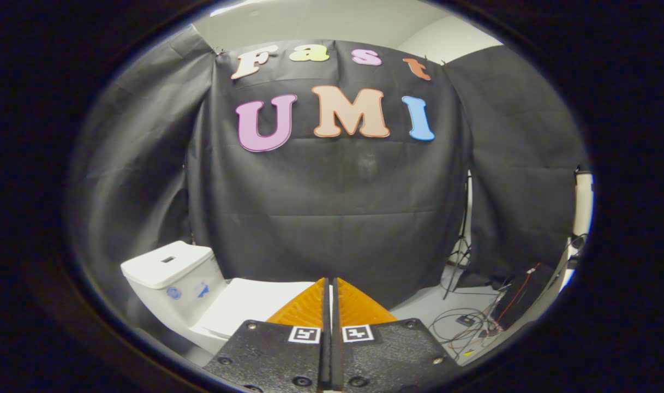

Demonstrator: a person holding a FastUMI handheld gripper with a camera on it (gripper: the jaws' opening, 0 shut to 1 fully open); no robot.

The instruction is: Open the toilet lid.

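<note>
The gripper (330, 284) is level, its two orange fingers (304, 311) pressed together on nothing.

One toilet (201, 295) stands at about eight o'clock from the tool (332, 284), with one white tank (171, 275) and one lid (250, 305), which lies flat and closed. The tank top has one small dark slot, and its front carries two blue marks. The tool has two orange fingers (304, 308), pressed together with nothing between them, and two square black-and-white markers, one on each half. One tangle of cables (473, 325) lies on the floor at four o'clock.
</note>
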